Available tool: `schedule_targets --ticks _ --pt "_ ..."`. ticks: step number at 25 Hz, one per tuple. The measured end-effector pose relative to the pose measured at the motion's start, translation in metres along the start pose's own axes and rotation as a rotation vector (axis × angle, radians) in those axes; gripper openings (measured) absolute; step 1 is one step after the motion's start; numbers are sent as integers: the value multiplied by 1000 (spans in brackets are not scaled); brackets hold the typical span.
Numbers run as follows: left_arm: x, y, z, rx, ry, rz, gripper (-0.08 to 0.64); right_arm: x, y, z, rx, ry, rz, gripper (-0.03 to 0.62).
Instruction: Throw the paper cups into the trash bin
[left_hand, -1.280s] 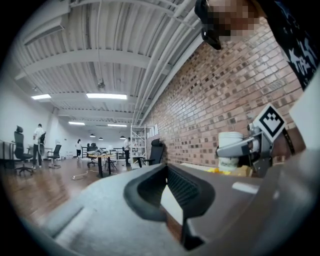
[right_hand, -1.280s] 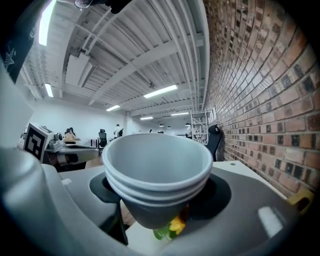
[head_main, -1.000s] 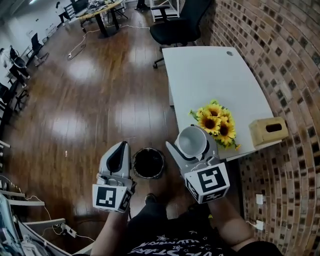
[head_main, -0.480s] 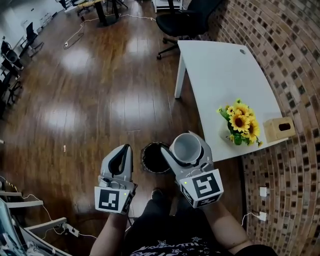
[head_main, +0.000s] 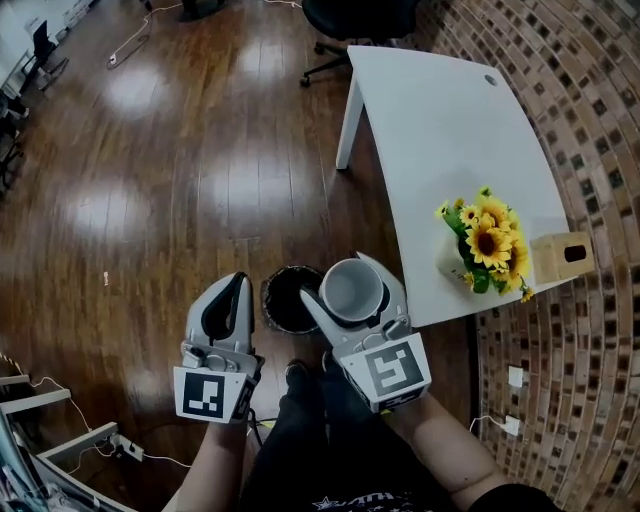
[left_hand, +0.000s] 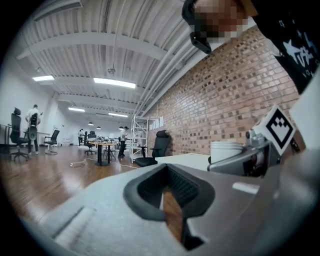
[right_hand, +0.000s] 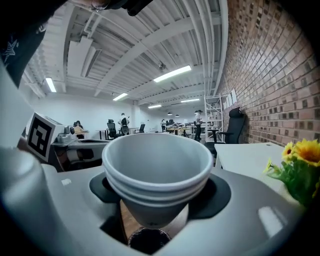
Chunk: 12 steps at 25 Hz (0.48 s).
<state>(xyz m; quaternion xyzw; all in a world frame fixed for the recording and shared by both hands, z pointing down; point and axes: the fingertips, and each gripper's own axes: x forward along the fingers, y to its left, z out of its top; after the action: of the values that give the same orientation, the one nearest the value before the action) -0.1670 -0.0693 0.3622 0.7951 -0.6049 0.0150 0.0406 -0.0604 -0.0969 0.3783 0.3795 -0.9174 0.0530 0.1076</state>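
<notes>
A stack of white paper cups (head_main: 352, 290) stands upright between the jaws of my right gripper (head_main: 345, 284), which is shut on it. In the right gripper view the cups (right_hand: 157, 167) fill the middle, with the dark mouth of the trash bin (right_hand: 145, 241) showing just below them. The black round trash bin (head_main: 287, 299) stands on the wood floor between my two grippers, its right rim hidden behind the cups. My left gripper (head_main: 237, 290) hangs left of the bin, shut and empty; its pads (left_hand: 150, 192) meet with nothing between them.
A white table (head_main: 440, 120) stands to the right, with a sunflower bouquet (head_main: 487, 243) and a wooden tissue box (head_main: 566, 256) near its front edge. A black office chair (head_main: 350, 15) sits behind it. A brick wall (head_main: 590, 120) runs along the right. Cables (head_main: 60, 390) lie on the floor at the left.
The right gripper with the cups has come left, away from the table and up against the bin's rim. The left gripper has kept its place beside the bin.
</notes>
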Motion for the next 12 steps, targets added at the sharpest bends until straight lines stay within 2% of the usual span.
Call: schedule_targets --ticks 5,12 --pt "18 18 -35 18 21 7 5 26 -5 -30 39 24 8 344" --pt "38 34 -102 34 80 3 4 62 -4 -98 40 64 44 344"
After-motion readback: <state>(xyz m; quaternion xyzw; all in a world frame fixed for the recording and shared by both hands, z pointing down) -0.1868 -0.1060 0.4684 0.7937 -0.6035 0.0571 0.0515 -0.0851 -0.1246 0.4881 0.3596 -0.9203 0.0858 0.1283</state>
